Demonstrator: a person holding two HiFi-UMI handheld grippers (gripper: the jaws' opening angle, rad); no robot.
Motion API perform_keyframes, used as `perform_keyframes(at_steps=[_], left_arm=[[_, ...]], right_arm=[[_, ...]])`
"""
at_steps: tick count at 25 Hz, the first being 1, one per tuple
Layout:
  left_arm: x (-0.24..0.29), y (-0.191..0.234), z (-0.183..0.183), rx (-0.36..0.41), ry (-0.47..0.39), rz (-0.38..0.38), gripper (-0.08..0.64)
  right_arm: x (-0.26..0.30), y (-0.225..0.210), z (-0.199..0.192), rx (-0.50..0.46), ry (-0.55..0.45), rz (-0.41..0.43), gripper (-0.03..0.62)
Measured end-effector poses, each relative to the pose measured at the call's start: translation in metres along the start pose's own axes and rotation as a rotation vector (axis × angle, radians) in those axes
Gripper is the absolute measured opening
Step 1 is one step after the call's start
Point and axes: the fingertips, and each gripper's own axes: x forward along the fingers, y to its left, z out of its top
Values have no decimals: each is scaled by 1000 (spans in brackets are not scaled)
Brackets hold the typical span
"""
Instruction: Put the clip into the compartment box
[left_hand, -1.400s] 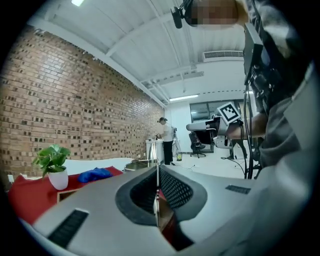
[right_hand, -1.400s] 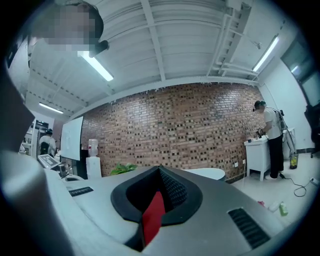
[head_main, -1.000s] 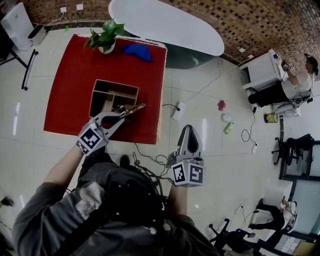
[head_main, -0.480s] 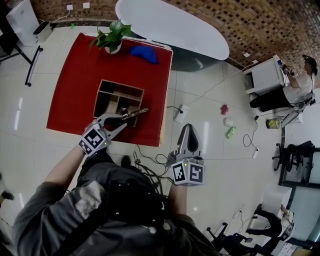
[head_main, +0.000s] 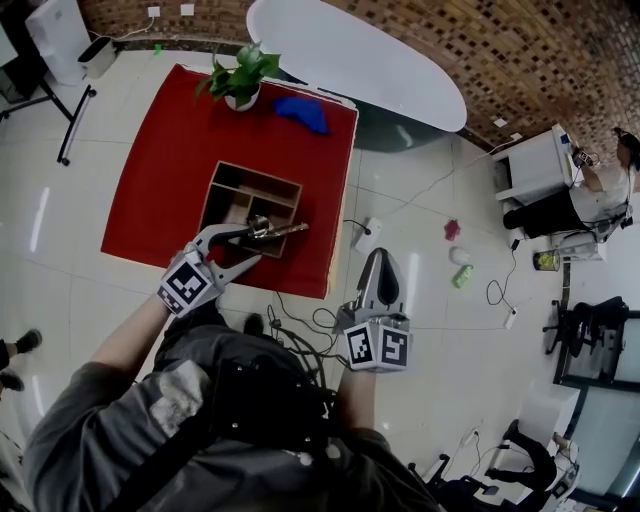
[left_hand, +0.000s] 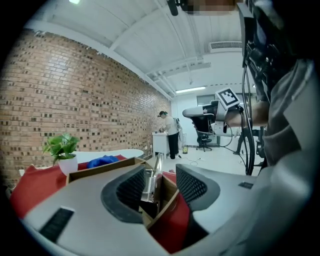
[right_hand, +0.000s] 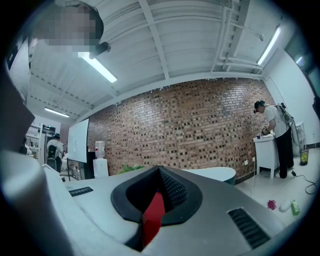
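The wooden compartment box (head_main: 222, 181) stands on the red table (head_main: 160, 160). My left gripper (head_main: 254, 246) reaches over the box's near right corner. Its jaws are opening, and the metal clip (head_main: 281, 231) lies between them, pointing right. In the left gripper view the clip (left_hand: 150, 184) leans on the left pad (left_hand: 131, 189), clear of the right pad, above the box's wall (left_hand: 100, 169); the left gripper (left_hand: 162, 175) is spread wide. My right gripper (head_main: 382, 258) hangs over the floor beside the table. In its own view the right gripper (right_hand: 160, 172) is shut and holds nothing.
A potted plant (head_main: 243, 85) and a blue cloth (head_main: 303, 112) sit at the table's far edge. A white oval table (head_main: 350, 55) stands beyond. Cables (head_main: 300, 320) trail on the floor near my feet. A person (head_main: 590, 190) stands at a desk far right.
The left gripper's jaws have spread apart from a tight grip on the clip. The clip stays over the box's near right corner. The right gripper has not moved.
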Motion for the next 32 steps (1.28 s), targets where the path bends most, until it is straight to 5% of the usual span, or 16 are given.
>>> perform_keyframes(at_steps=[4,7,15,32], left_arm=[[-35,26,33,-98,-142,106,228],[-71,54,65,-169,-246,213,123],[-140,110,114,-165,-382,391,26],[-155,112,119,-199,-372,407,26]], right_arm=[[7,12,9,-6,-30,20,11],[13,22,19,-14,-47,37,11],[41,50,36,-39,-92,105,11],[45,64,29,-51,-56,152,11]])
